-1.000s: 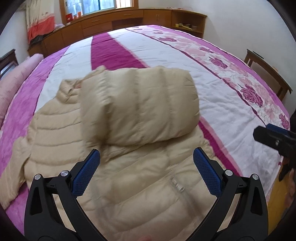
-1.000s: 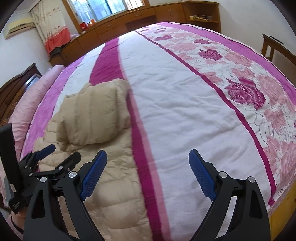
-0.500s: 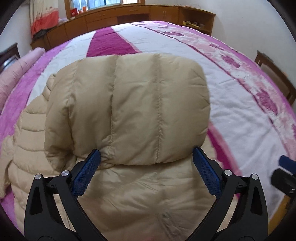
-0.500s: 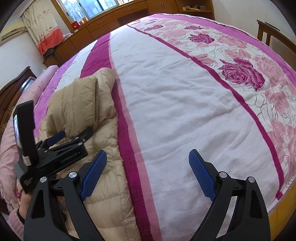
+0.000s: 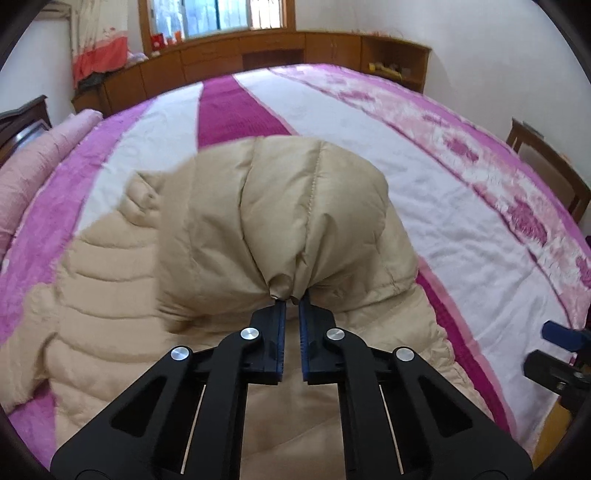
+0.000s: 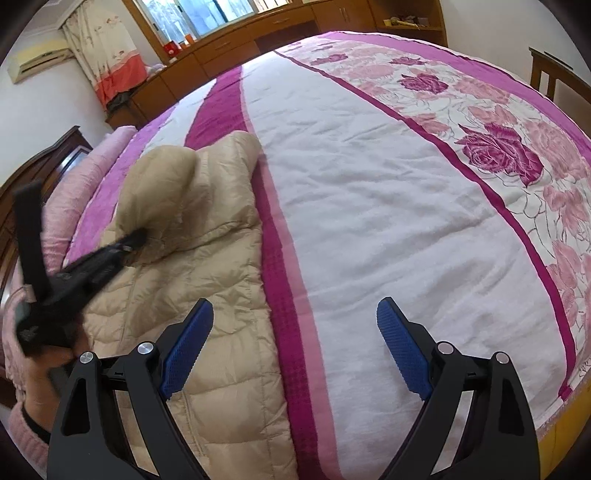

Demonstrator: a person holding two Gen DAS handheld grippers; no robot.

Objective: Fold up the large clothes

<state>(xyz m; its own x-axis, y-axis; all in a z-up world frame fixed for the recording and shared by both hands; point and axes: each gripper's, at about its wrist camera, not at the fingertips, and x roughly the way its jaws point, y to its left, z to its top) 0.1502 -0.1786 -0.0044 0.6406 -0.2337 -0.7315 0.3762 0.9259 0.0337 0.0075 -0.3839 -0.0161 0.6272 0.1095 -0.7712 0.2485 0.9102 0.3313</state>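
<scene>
We see a tan puffy coat point(image 5: 122, 325) lying on a big bed point(image 5: 424, 206) with a pink, white and purple cover. The coat lies on the near left part of the bed, and the right side of the bed is bare cover with rose prints. Our left gripper point(image 5: 290, 301) has just been closing, and now its blue pads point(image 5: 281, 332) are pinched tight on a bunched bit of the coat's folded part point(image 5: 280, 206). That folded part is a fat, puffy lump, and its near edge is gathered into a small knot right at the gripper tips. The rest of the coat spreads flat under it and toward us. In the right wrist view we see the left gripper point(image 6: 138, 236) from the side, biting the lump, with a hand point(image 6: 48, 373) in a pink sleeve point(image 6: 22, 432) holding it. It looks a bit blurry there. Our right gripper point(image 6: 291, 347) has its blue pads point(image 6: 400, 347) far apart with nothing between them. It hangs over the near edge of the coat and the purple stripe beside it. Far off there is a long wood cabinet point(image 5: 240, 55) under a window point(image 5: 218, 16), and a curtain point(image 6: 103, 55) hangs at the left. A wood chair point(image 5: 550, 173) stands at the right of the bed.
</scene>
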